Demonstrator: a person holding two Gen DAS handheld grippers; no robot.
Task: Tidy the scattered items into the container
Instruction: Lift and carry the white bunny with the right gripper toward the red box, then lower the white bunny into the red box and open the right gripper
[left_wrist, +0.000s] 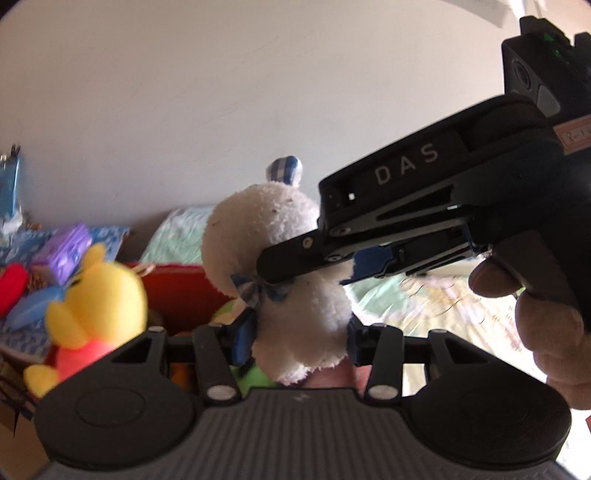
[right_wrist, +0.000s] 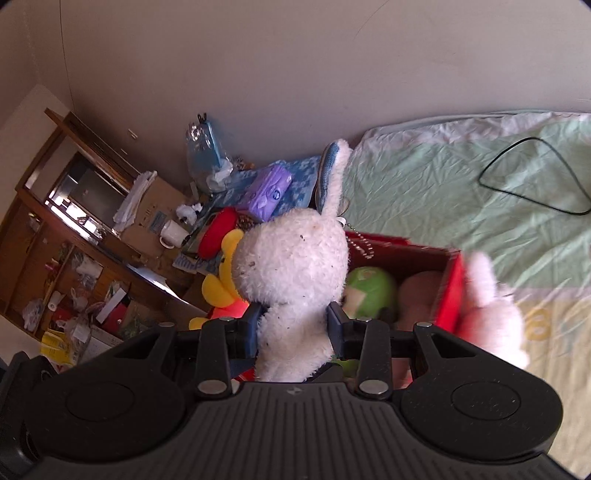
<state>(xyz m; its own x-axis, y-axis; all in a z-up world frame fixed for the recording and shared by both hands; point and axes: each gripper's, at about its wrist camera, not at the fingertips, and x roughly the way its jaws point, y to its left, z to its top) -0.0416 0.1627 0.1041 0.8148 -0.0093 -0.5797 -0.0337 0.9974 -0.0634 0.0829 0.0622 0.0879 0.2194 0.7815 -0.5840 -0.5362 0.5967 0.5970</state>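
1. White, nubbly fleece covers the plush rabbit (left_wrist: 291, 295), a soft toy with a round head, a long ear lined in blue-and-white check, and a checked bow at its neck.
2. Both grippers pinch the rabbit: the left gripper (left_wrist: 299, 338) has its blue pads pressed into the fluffy lower body, and the right gripper (right_wrist: 295, 325) squeezes the narrow part just under the head.
3. Seen from the left wrist, the right gripper's flat black finger lies across the rabbit's neck, and a bare hand (left_wrist: 546, 325) wraps the handle behind it.
4. The rabbit hangs in the air over the near edge of the red box (right_wrist: 448, 288), a stiff, straight-walled container that sits on the bed.
5. Inside the red box lie a smooth green rounded toy (right_wrist: 371, 291) and a brownish soft lump (right_wrist: 417, 295).
6. A yellow plush (left_wrist: 99, 295) with a coral-red body stands just beside the box, on its outer left side.
7. Another white fluffy toy (right_wrist: 495, 314), blurred, sits against the box's right wall.
8. A crumpled pale green sheet (right_wrist: 461, 192) spreads beyond the box, with a thin black cable (right_wrist: 570, 175) looped on it.
9. A glossy purple packet (right_wrist: 267, 192) lies beyond the box's far left corner.
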